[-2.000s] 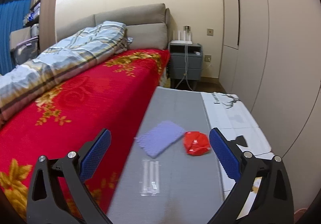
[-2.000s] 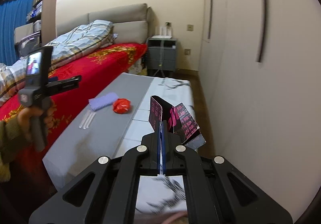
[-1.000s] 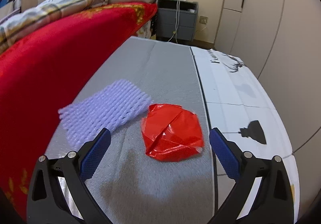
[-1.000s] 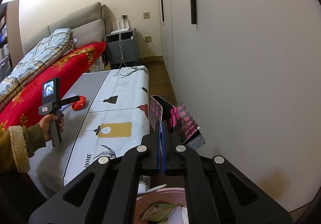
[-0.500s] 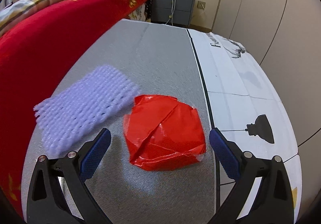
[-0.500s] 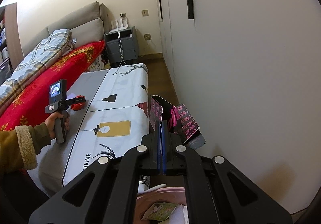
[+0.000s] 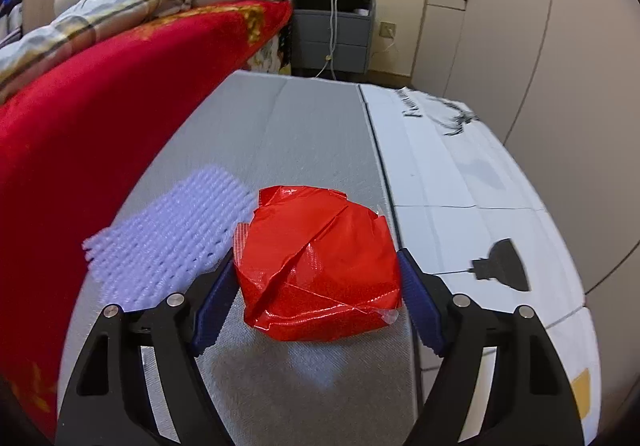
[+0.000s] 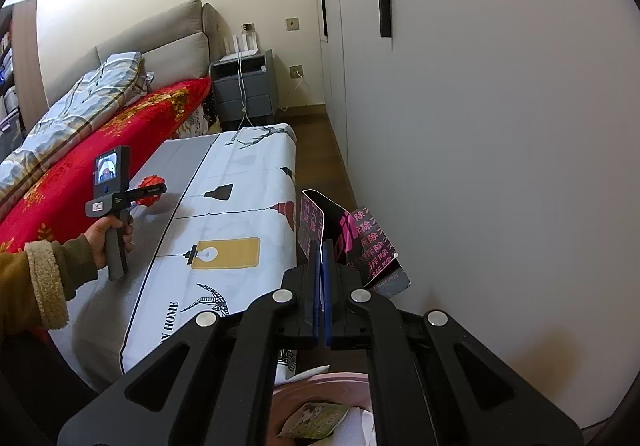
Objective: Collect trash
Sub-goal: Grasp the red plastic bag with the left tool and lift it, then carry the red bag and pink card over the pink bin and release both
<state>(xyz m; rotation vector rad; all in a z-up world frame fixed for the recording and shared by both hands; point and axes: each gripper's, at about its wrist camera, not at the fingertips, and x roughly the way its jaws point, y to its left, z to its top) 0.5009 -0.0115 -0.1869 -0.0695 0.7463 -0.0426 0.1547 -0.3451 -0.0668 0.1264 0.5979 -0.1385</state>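
Note:
A crumpled red foil wrapper (image 7: 320, 266) lies on the grey part of the table cover (image 7: 304, 142). My left gripper (image 7: 318, 286) has its blue pads against both sides of the wrapper. A purple foam net sleeve (image 7: 172, 234) lies just left of it. My right gripper (image 8: 321, 266) is shut on a black and pink cardboard box (image 8: 352, 238) and holds it above a pink trash bin (image 8: 320, 378) that has paper scraps inside. The left gripper (image 8: 154, 190) and the red wrapper (image 8: 150, 198) also show in the right wrist view.
A bed with a red blanket (image 7: 100, 106) runs along the table's left side. A grey nightstand (image 7: 332, 34) stands at the far end. White wardrobe doors (image 8: 500, 126) line the right side. The table's right half (image 7: 460, 174) has a white printed cover.
My left gripper has moved forward to the red wrapper and its jaws have closed in on it. My right gripper has swung right with the box to above the bin.

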